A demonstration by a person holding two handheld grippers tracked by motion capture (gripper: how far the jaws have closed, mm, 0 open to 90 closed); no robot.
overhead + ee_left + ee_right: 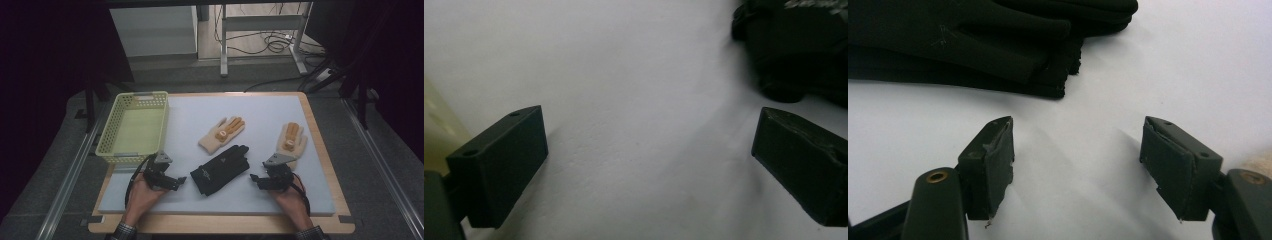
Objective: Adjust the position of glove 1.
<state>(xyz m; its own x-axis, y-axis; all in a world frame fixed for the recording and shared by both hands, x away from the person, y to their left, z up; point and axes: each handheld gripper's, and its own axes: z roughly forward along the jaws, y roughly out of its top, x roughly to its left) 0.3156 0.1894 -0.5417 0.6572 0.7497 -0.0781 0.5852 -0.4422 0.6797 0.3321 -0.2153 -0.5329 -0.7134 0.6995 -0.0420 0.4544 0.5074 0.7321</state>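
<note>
the black gloves (220, 169) are seen lying as a flat stack near the middle of the white mat (260, 197) on the table (320, 150), between the two grippers and touching neither. the left gripper (186, 179) is held low just beside the cuff end, its jaws spread wide with nothing but bare mat between them; in the left gripper view the dark cuff (796, 45) is seen just ahead of the jaws. the right gripper (253, 178) is held near the finger side, its jaws parted a fair way and empty; in the right gripper view the stacked fingertips (1063, 55) are seen just ahead.

the gloves are judged to be light, soft and limp, so that they will sag and drape when lifted, and the upper one may slide off the lower if only one layer is pinched. a hold across both layers is judged safest, at the cuff edge or at the finger ends, with a jaw slid under the fabric against the mat.

a tan glove (223, 132) lies just beyond the black pair, another tan glove (291, 140) lies near the right gripper, and a pale yellow basket (131, 102) stands at the left edge of the mat, well apart from the black gloves.
</note>
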